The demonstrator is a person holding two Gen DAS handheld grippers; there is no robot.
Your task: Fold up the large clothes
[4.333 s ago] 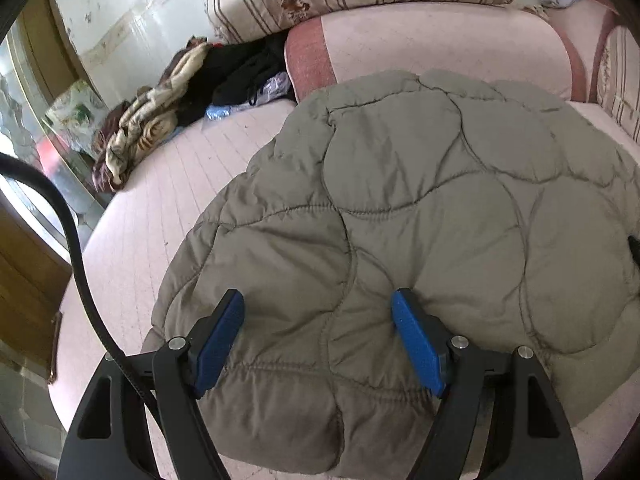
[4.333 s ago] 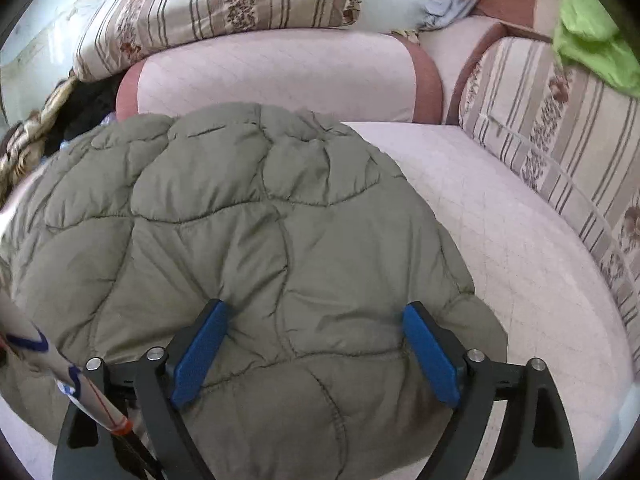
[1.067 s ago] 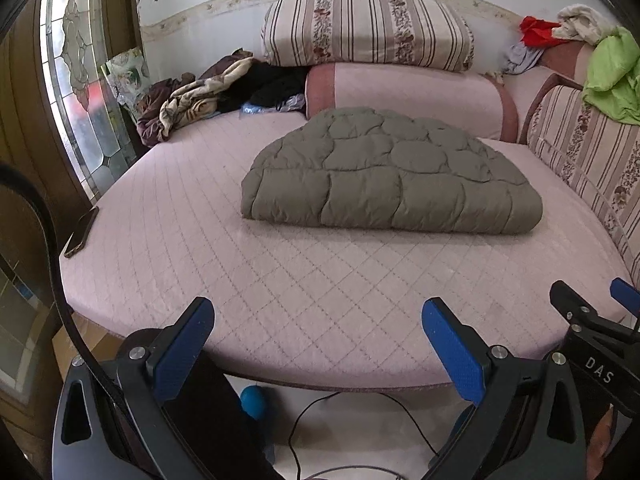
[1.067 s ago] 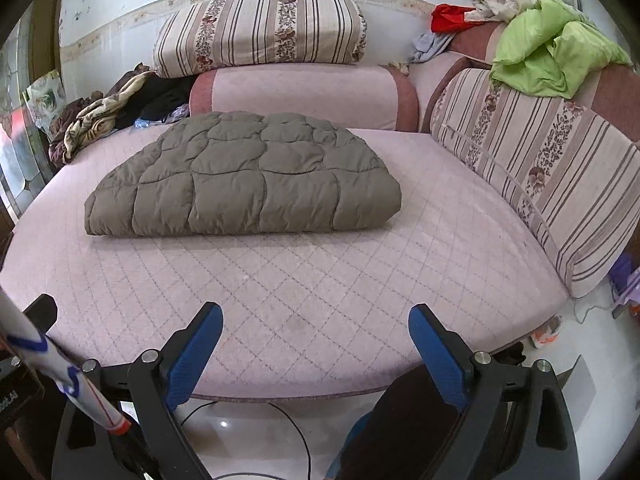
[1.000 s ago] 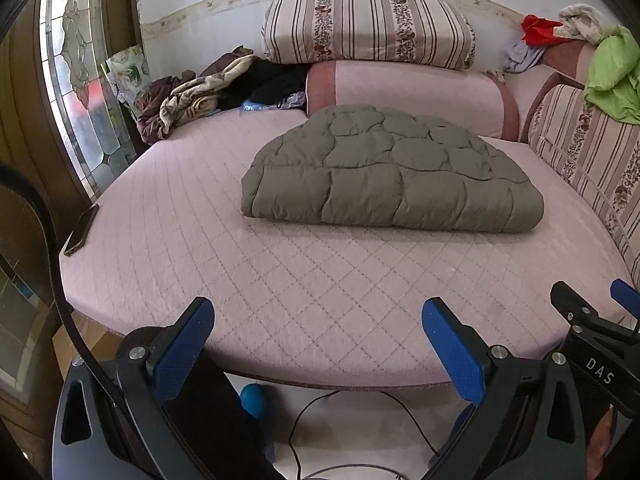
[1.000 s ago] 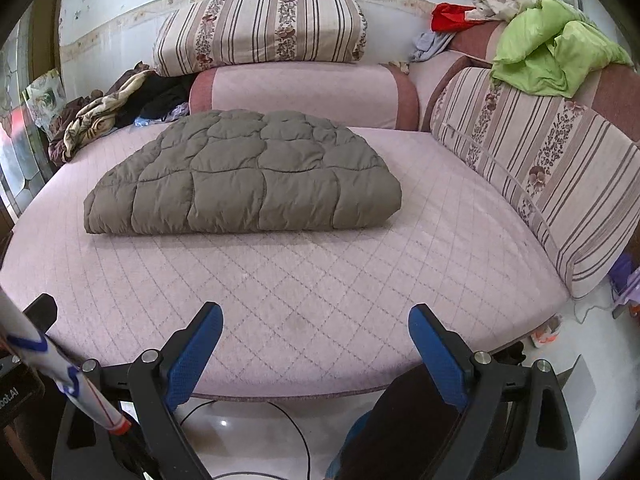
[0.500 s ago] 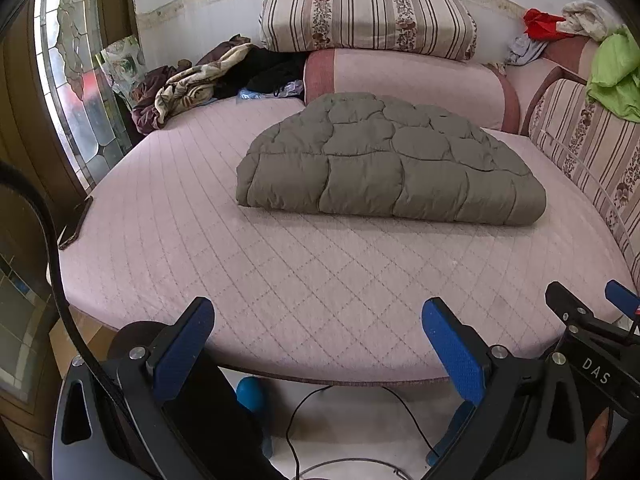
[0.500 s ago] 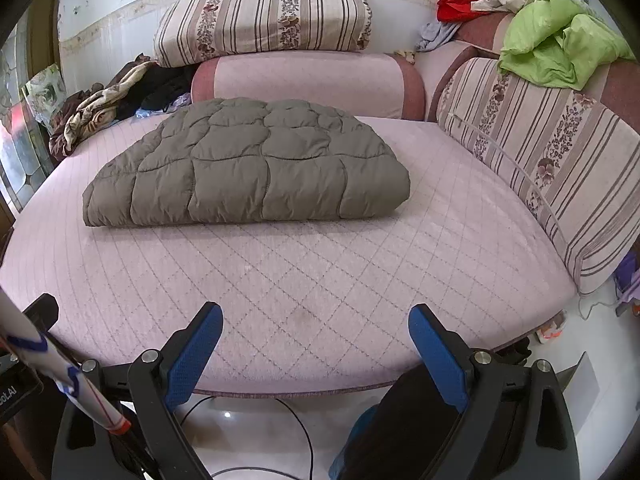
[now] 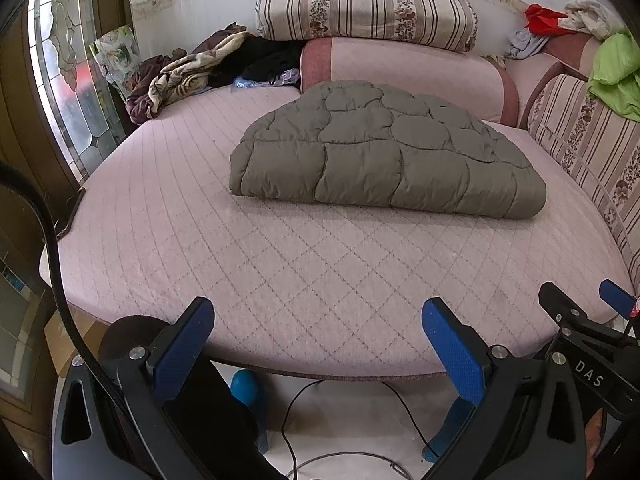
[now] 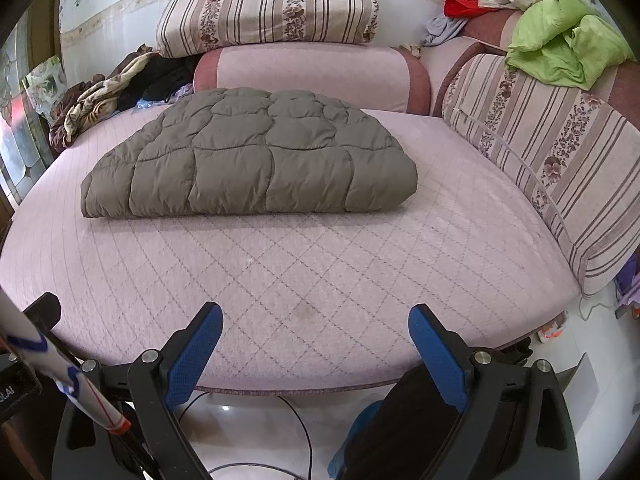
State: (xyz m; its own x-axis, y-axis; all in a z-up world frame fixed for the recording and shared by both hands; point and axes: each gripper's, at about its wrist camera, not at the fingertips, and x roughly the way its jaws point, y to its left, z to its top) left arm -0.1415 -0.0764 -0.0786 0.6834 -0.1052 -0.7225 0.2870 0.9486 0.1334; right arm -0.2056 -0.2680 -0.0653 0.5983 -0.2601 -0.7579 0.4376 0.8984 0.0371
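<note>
A folded grey coat (image 9: 384, 156) lies in the middle of a round pink bed (image 9: 280, 264). Striped pillows (image 10: 268, 10) and heaps of clothes (image 9: 188, 72) sit at the back. The left gripper (image 9: 318, 344) and right gripper (image 10: 316, 344) are wide open, holding nothing, near the bed's front edge.

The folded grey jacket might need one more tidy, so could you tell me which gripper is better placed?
Marginally the left gripper: the jacket sits slightly nearer its centreline, though both hang open, well back from the bed.
</note>
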